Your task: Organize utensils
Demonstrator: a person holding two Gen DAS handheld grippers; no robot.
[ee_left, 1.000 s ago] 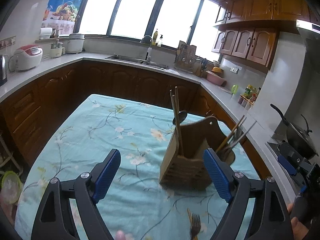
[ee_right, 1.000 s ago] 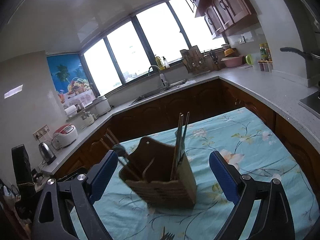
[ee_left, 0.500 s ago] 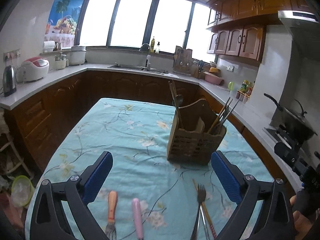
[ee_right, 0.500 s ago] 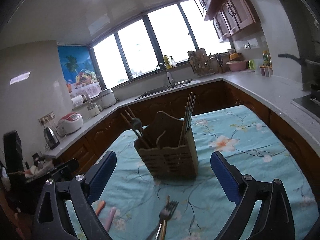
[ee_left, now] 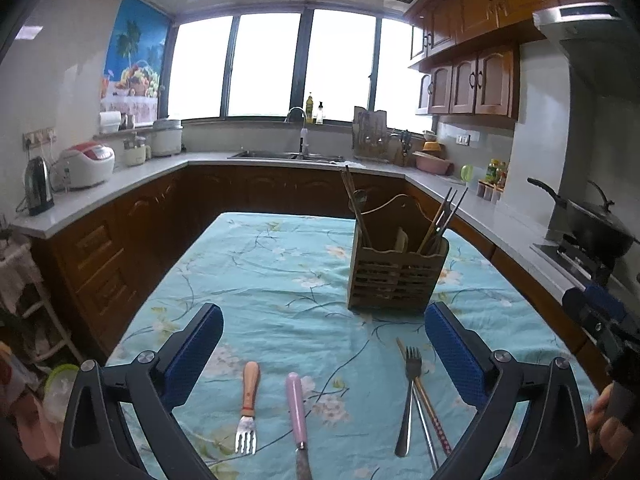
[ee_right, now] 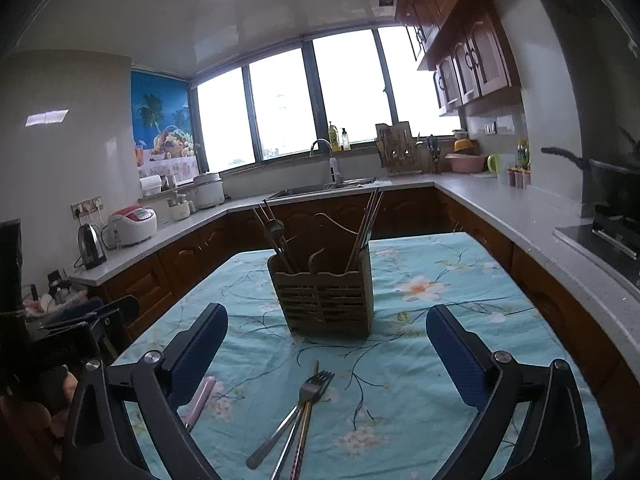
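A wooden utensil caddy (ee_left: 396, 276) stands on the floral tablecloth, holding chopsticks and a spoon; it also shows in the right wrist view (ee_right: 326, 300). Near the front edge lie a wooden-handled fork (ee_left: 249, 404), a pink-handled utensil (ee_left: 297, 408), and a steel fork (ee_left: 409, 392) beside chopsticks (ee_left: 426, 400). The steel fork (ee_right: 296, 412) and chopsticks (ee_right: 300, 436) lie between my right gripper's fingers, and the pink handle (ee_right: 198, 400) is by its left finger. My left gripper (ee_left: 322, 352) and right gripper (ee_right: 326, 352) are both open and empty, above the table.
The table (ee_left: 256, 280) is covered in a teal floral cloth. Kitchen counters wrap around it, with a kettle (ee_left: 38, 192), rice cooker (ee_left: 86, 164), sink (ee_left: 288, 155) and a wok (ee_left: 592, 224) on the stove at the right.
Both grippers have pulled back from the caddy toward the table's near edge. The loose forks, pink-handled utensil and chopsticks have come into view. Both stay open.
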